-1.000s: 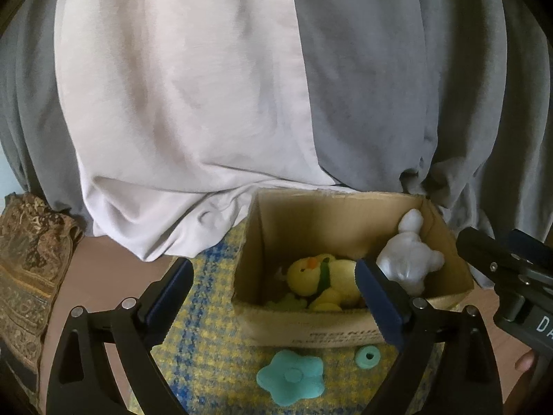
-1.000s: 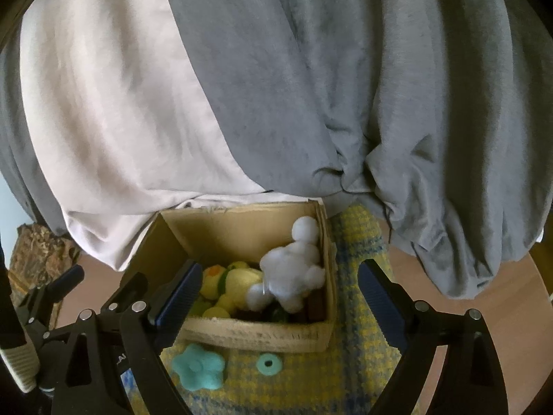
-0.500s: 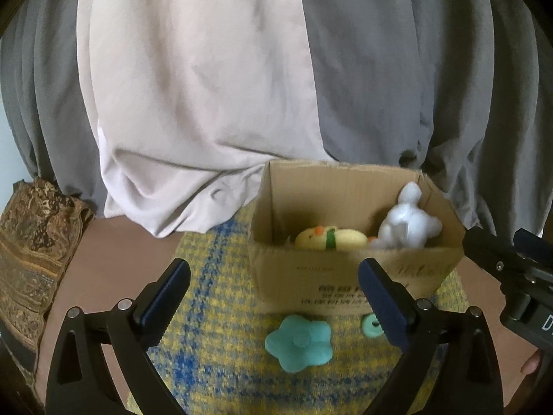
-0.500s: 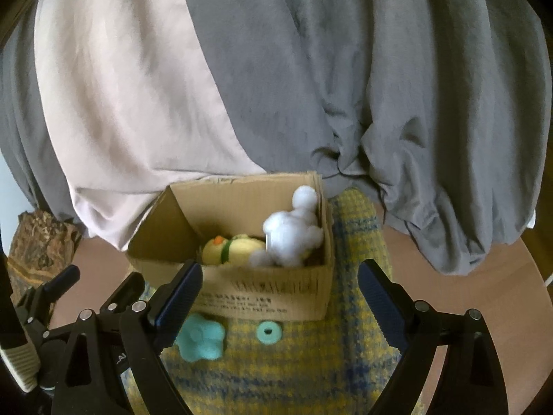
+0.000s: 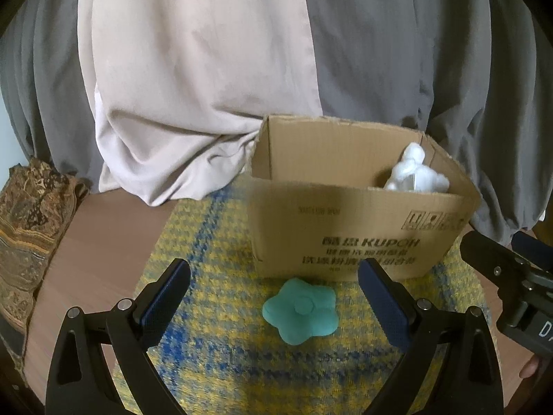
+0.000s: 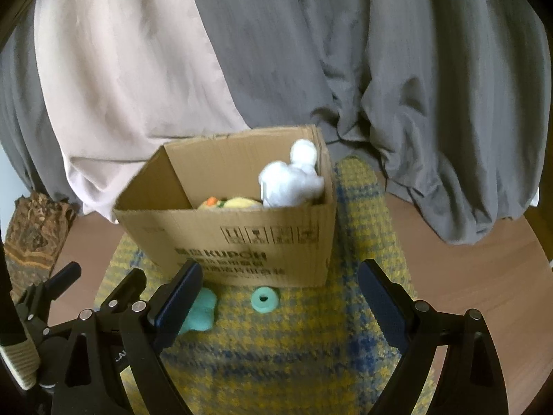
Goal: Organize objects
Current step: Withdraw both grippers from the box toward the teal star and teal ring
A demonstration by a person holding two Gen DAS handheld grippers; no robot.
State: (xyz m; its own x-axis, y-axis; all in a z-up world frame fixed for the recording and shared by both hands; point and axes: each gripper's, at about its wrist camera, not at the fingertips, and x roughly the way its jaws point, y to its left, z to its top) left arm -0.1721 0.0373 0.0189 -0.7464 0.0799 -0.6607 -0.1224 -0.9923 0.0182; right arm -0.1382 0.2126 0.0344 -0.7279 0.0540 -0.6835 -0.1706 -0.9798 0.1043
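A cardboard box (image 5: 345, 235) stands on a yellow and blue checked cloth (image 5: 221, 352); it also shows in the right wrist view (image 6: 242, 238). Inside it are a white plush toy (image 5: 414, 173) (image 6: 290, 180) and a yellow plush toy (image 6: 228, 203). A teal flower-shaped toy (image 5: 300, 306) lies on the cloth before the box, between my left gripper's open fingers; it also shows in the right wrist view (image 6: 198, 311). A teal ring (image 6: 264, 299) lies beside it. My left gripper (image 5: 273, 301) is open and empty. My right gripper (image 6: 276, 304) is open and empty, low over the ring.
Grey and beige cloth (image 5: 207, 69) hangs behind the box. A brown patterned fabric (image 5: 27, 228) lies at the left on the wooden table (image 5: 96, 242). The right gripper's body (image 5: 511, 283) shows at the right of the left wrist view.
Both grippers have moved down and back toward the cloth, so the box front now fills the view and its contents are mostly hidden from the left. Both stay open.
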